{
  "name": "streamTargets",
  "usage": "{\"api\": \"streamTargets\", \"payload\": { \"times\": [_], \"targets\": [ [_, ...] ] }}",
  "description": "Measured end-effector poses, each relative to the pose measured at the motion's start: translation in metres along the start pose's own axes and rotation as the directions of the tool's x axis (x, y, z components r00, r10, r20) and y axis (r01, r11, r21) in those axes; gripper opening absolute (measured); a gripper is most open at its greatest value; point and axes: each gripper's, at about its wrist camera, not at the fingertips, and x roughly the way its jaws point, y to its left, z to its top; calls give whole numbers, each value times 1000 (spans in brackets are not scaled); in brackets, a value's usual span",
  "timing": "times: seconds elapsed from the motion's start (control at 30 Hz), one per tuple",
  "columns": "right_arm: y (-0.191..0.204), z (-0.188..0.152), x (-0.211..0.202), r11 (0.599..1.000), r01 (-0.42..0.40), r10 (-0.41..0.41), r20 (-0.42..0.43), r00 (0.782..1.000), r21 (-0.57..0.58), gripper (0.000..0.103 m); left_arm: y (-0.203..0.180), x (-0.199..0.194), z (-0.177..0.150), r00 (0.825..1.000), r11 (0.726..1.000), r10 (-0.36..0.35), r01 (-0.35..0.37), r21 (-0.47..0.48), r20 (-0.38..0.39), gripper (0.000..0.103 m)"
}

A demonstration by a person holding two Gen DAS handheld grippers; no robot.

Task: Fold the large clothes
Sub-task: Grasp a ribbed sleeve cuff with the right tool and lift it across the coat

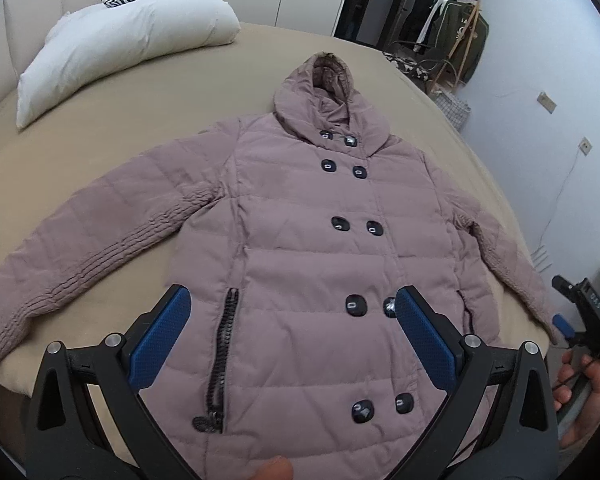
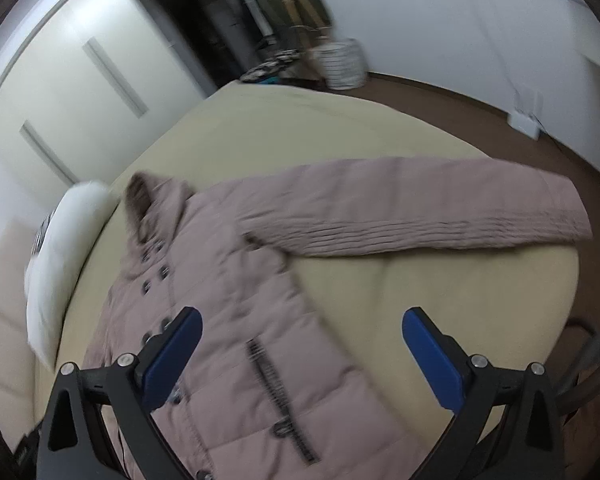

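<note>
With the jacket flat on the bed, both hand-held grippers gape wide and empty; we should next take a sleeve.

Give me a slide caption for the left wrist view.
Open left tongs hover over a buttoned pink coat spread flat on the bed.
</note>
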Motion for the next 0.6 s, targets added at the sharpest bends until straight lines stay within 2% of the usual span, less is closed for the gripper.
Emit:
{"api": "streamTargets", "payload": {
  "times": [0.07,0.13,0.2,0.3,0.37,0.47,0.5,0.53,0.57,0.6],
  "targets": [
    [-59,14,12,984,27,-27,1,1000,176,94,-9,15,4,1000,1000,1,-1,12,11,103],
    [-112,22,22,942,48,-50,-4,999,331,91,-20,37,9,998,999,25,-23,44,-57,103],
    [-153,27,32,893,42,-43,-7,999,449,86,-24,56,16,994,1000,20,-18,13,-107,103],
    [-194,31,44,830,-3,-10,21,1000,557,85,-32,74,26,995,1000,-6,5,-13,-96,103],
    [-208,40,48,807,-38,4,59,998,589,86,-39,85,33,994,1000,-27,27,-6,-108,103],
    [-214,53,50,790,-66,-4,112,994,610,84,-49,102,42,987,994,-109,107,-21,-118,102],
    [-215,58,51,790,-72,-9,130,991,609,80,-52,108,46,983,991,-136,133,-30,-121,97],
    [-211,60,53,801,-58,-27,132,991,596,66,-55,113,49,978,986,-165,161,-42,-126,93],
    [-205,61,58,813,-31,-47,117,992,582,46,-55,119,51,971,980,-196,190,-60,-136,86],
    [-203,68,61,826,-9,-57,99,993,564,35,-55,123,54,965,975,-219,210,-77,-144,80]
  ]
}}
